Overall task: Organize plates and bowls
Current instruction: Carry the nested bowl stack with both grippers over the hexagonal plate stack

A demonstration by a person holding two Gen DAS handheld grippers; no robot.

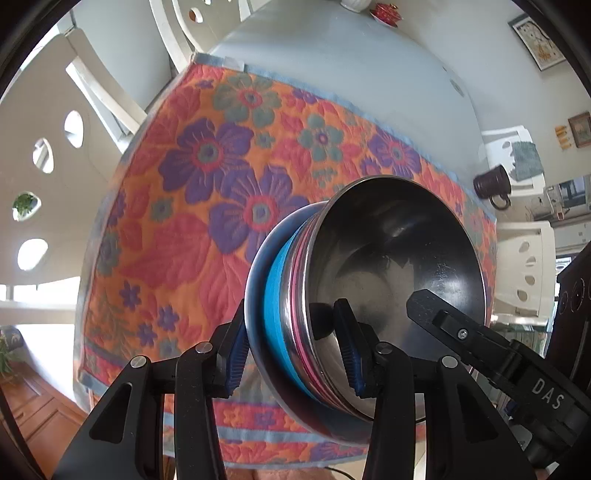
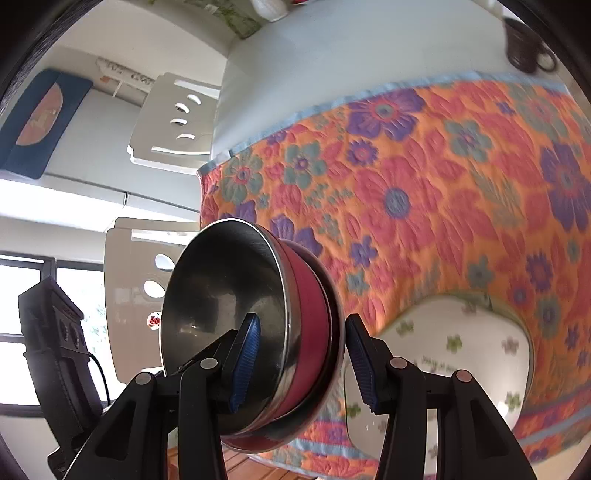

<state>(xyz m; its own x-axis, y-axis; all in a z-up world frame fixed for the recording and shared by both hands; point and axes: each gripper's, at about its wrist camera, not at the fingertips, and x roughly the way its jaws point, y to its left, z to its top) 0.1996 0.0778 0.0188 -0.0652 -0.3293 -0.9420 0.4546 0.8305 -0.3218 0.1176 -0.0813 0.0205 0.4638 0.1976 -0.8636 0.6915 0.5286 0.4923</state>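
A stack of nested steel bowls (image 1: 391,266) with blue and pink outer bands is held tilted above the floral cloth. My left gripper (image 1: 295,354) is shut on the stack's near rim. My right gripper (image 2: 303,362) is shut on the opposite rim of the bowl stack (image 2: 229,302), whose pink band shows there; its finger (image 1: 436,310) reaches into the bowl in the left wrist view. A white plate (image 2: 461,354) with a green flower print lies on the cloth at lower right in the right wrist view.
The orange floral cloth (image 1: 221,177) covers part of a grey-white table (image 1: 351,55). A dark mug (image 1: 493,184) stands at the cloth's far corner. White chairs (image 2: 173,122) surround the table. A red dish (image 1: 384,13) sits at the far end.
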